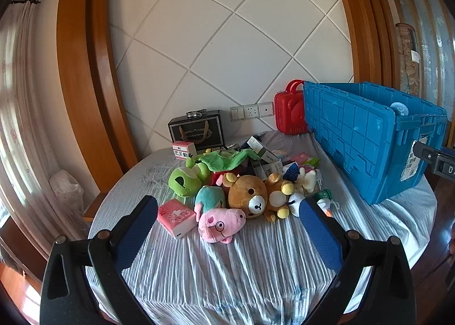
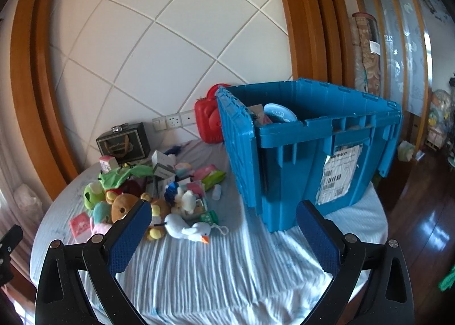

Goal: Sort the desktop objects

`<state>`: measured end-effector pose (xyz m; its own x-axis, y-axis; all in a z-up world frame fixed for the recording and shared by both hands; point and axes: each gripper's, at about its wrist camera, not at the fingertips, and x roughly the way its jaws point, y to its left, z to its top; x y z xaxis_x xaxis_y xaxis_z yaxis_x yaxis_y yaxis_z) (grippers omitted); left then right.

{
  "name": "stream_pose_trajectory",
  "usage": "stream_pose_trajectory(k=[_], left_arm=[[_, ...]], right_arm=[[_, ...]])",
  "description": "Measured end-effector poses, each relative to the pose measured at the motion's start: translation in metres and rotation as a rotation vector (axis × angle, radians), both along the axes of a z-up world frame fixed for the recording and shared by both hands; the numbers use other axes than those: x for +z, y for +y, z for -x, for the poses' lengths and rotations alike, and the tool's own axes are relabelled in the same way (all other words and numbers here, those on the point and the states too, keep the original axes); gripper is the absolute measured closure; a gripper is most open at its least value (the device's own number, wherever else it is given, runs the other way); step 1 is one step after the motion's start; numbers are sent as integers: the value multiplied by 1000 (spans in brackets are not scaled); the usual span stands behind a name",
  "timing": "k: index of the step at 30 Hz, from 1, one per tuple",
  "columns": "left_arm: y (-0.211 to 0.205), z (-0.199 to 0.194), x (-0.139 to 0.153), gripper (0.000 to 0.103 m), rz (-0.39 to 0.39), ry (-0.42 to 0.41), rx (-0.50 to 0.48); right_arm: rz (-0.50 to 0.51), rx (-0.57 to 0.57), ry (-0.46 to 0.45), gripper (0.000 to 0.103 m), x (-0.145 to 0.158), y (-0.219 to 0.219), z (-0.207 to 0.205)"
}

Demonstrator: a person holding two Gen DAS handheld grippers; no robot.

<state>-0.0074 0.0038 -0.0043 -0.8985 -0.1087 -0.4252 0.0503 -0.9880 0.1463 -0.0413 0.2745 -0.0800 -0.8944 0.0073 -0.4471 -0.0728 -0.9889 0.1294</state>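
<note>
Plush toys, among them a brown bear [image 1: 250, 197] and a pink pig [image 1: 220, 224], lie heaped with small cartons mid-surface [image 1: 256, 262], left of the tall blue plastic crate [image 2: 312, 154]. Left claw [image 1: 227, 228] and right claw [image 2: 221, 228] both gape wide, empty, above the cloth.

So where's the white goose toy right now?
The white goose plush lies on the striped tablecloth at the near edge of the toy pile, just right of the brown bear plush and left of the blue crate, in the right wrist view.
</note>
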Motion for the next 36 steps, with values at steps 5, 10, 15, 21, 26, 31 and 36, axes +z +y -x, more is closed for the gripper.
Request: stream_pose_trajectory(k=[5, 10, 15, 21, 26, 31, 36], left_arm=[[0, -1, 0, 2, -2, 0, 1], [1, -1, -1, 2, 3, -2, 1], [1, -1, -1, 2, 2, -2, 2], [2, -1, -1, 2, -3, -6, 3], [1, -1, -1, 2, -2, -5, 4], [1, -1, 0, 2, -3, -2, 9], [1, 0, -2, 2, -6, -7, 11]], right_arm=[[2, 2, 1, 0, 0, -1, 0], [4, 4, 1, 0, -1, -1, -1], [2, 7, 2, 0, -2, -2, -2], [3, 4, 3, 0, -2, 0, -3], [8, 8, 3, 0, -2, 2, -2], [8, 13, 5, 0, -1, 1, -2], [8, 13, 1, 0, -1, 0, -1]])
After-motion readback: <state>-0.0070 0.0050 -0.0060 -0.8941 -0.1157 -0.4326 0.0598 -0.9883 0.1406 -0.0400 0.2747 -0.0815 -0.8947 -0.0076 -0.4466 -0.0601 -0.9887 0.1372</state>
